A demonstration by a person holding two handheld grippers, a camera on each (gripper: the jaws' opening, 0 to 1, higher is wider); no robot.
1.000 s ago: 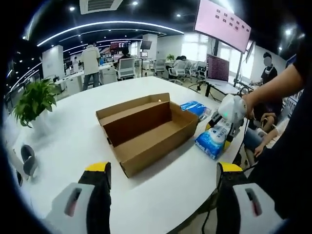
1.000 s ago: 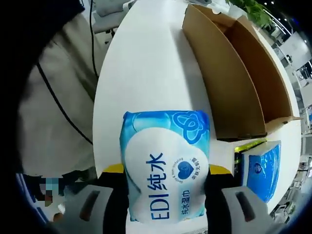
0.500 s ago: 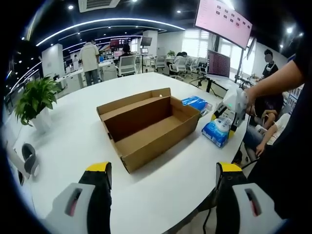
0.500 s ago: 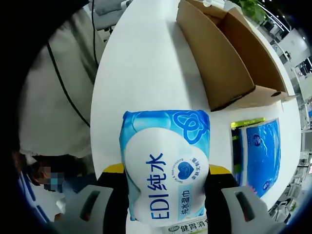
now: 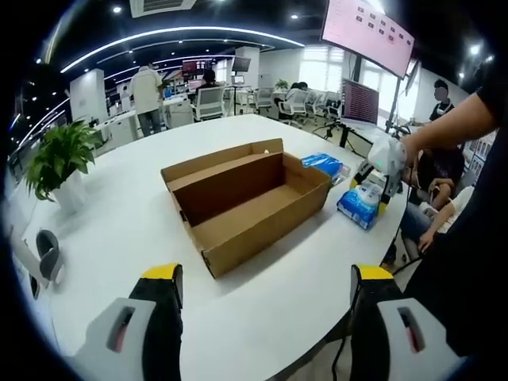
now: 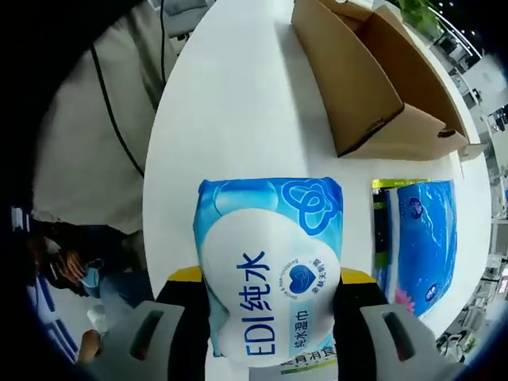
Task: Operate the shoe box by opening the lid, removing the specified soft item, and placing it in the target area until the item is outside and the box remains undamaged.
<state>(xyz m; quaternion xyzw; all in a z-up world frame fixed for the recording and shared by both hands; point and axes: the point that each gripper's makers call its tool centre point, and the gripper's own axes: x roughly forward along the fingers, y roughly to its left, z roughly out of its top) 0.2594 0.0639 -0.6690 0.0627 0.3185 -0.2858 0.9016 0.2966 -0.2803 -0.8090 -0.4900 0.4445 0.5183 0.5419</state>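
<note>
Setting the wipes pack (image 6: 270,270) down is the step in hand, I judge, and doing it well means lowering it flat onto bare table (image 6: 238,119), beside the other blue pack (image 6: 421,238) rather than on top of it, and parting the jaws only once the pack's underside rests on the surface; a soft pack sags and slides, so a gentle release should keep it from tipping off the near table edge; the pack sits squarely between the right gripper (image 6: 270,317) jaws, pinched on its two long sides, its printed face toward the camera and its far end reaching past the fingertips; in the left gripper view the same pack (image 5: 359,205) hangs just past the short end of the shoe box (image 5: 242,198), outside it; the box stands open and looks undamaged; the left gripper (image 5: 266,317) hangs back over the near table with its jaws wide apart and nothing between them.
</note>
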